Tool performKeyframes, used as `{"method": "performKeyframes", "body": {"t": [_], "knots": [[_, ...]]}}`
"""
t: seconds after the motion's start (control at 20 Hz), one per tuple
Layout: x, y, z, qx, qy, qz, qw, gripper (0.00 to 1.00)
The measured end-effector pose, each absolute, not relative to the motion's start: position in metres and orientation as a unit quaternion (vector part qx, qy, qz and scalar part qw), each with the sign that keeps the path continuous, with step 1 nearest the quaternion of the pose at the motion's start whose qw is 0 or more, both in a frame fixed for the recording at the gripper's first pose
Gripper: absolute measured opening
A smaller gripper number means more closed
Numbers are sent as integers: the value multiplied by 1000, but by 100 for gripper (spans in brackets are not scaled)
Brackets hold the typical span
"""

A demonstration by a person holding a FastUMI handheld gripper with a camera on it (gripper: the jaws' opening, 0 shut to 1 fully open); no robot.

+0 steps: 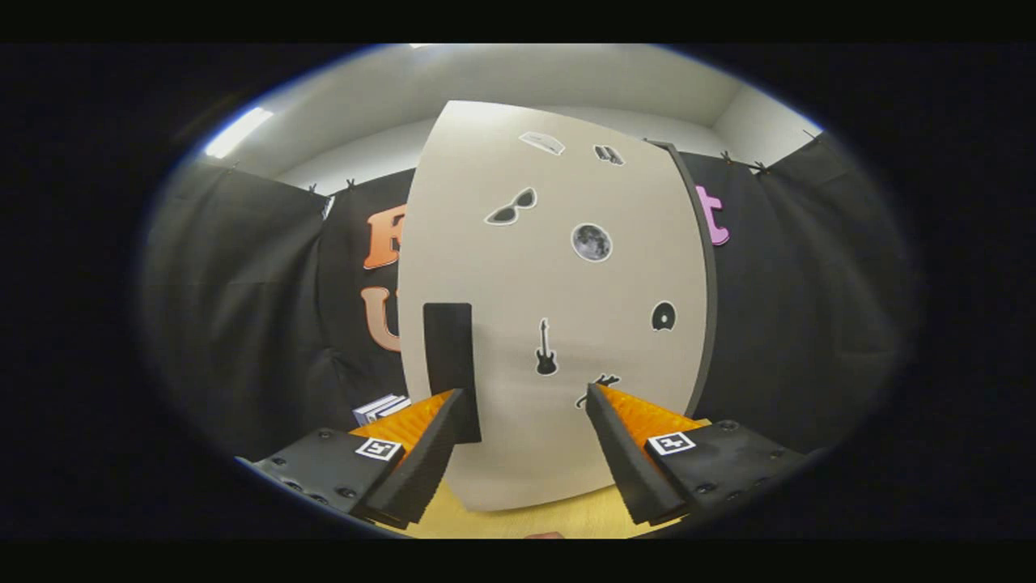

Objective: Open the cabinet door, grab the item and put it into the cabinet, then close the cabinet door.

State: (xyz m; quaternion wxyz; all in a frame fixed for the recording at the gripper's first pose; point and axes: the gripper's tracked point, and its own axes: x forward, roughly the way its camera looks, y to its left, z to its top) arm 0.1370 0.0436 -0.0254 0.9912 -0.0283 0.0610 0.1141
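The cabinet door stands shut just ahead of the tool, whose fingers are spread apart, gripping nothing, the left fingertip touching or overlapping the dark handle. That fits a door about to be pulled or one just pushed closed. The item to store is hidden; something small lies on the desk beside the cabinet.

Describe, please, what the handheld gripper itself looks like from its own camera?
The gripper has two wedge-shaped fingers with ribbed inner faces. Each sits on a dark plate with small screws and carries a small square black-and-white marker. No cables visible.
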Motion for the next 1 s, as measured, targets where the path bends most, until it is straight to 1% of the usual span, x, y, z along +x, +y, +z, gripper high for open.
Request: {"method": "performKeyframes", "body": {"t": [0.5,1.0], "knots": [[175,62,-34,-28,60,103,992,96],[241,91,-42,-28,74,92,993,96]]}}
